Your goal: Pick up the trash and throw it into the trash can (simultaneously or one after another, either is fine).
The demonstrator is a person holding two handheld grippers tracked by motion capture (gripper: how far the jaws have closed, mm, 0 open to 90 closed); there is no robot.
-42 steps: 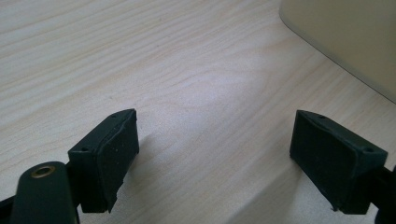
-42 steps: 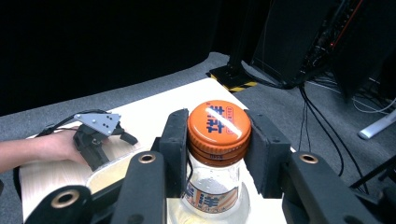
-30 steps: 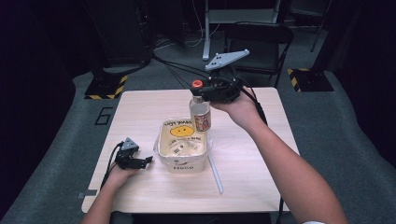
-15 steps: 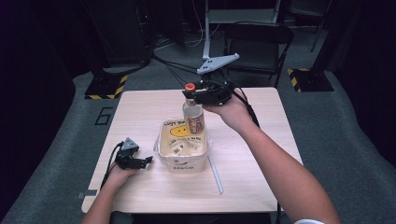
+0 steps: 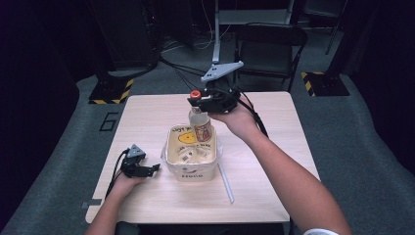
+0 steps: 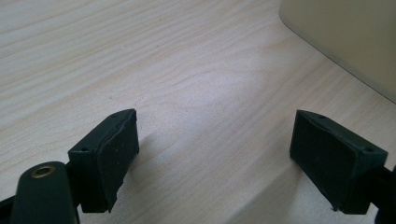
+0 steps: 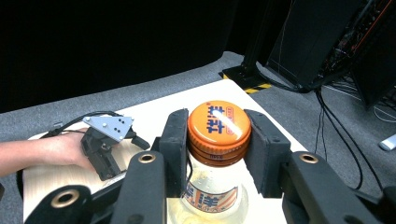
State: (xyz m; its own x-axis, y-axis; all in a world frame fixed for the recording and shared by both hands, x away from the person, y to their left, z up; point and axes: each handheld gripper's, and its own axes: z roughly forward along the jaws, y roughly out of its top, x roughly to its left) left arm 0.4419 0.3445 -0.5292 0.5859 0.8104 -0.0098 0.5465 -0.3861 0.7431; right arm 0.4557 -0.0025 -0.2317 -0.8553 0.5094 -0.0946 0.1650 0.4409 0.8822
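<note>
Bottle (image 5: 201, 123): clear body, orange cap (image 7: 219, 123) printed with white characters, label in orange, white and red. Tub (image 5: 191, 152): cream walls, yellow patch and dark lettering inside, dark print on its front. Straw (image 5: 225, 182): white. Surface (image 5: 147, 117): pale wood with fine grain lines. My right tool (image 7: 219, 154): black, brass-coloured rivets, grey plate on top. My left tool (image 6: 215, 158): black pads (image 6: 119, 154), grey plate. Floor (image 5: 58, 161): grey carpet, with yellow-and-black striped markers.

Left gripper (image 5: 147, 169) fingers spread wide; right gripper (image 5: 198, 101) fingers clamped
</note>
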